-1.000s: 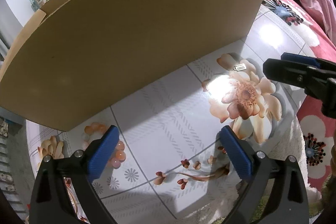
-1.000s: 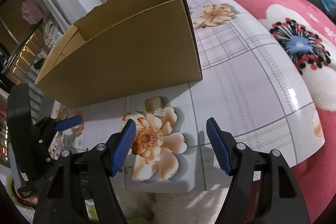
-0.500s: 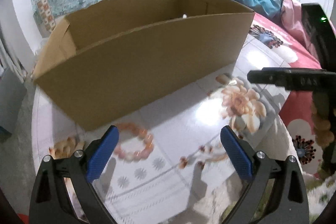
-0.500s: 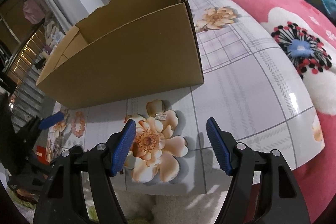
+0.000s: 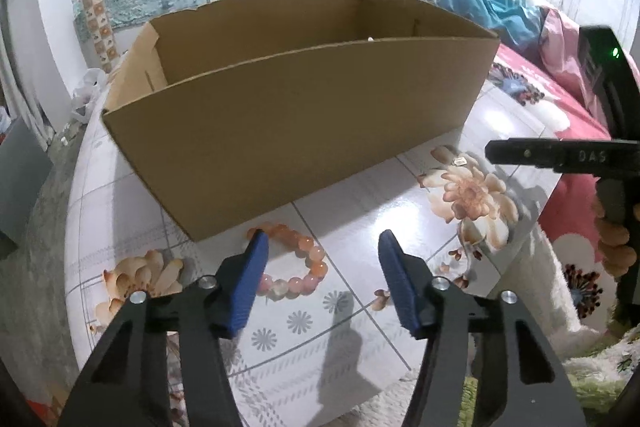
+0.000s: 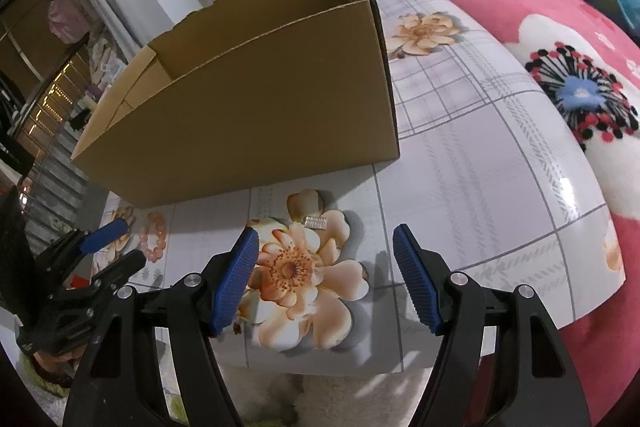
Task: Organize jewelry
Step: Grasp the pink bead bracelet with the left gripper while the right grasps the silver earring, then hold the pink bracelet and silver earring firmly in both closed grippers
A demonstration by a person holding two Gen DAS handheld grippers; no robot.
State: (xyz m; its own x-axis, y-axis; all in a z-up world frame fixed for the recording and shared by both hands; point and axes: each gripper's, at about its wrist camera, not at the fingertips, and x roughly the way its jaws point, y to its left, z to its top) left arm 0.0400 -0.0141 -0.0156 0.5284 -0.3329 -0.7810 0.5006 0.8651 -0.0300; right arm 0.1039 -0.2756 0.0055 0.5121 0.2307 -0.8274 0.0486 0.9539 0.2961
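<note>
Left tongs (image 5: 320, 255) partly hide the bead bracelet (image 5: 296, 267).

Brightly and evenly lit from overhead, with specular glare on the glossy tablecloth (image 5: 384, 219) right of the cardboard box (image 5: 296, 131), soft shadows beneath it, strong fisheye curvature and dark vignetting beyond it.

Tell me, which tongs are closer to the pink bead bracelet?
Left. The left tongs hang open just over the bracelet, one finger overlapping it. The right tongs are off to its right, open, by the small silver piece.
</note>
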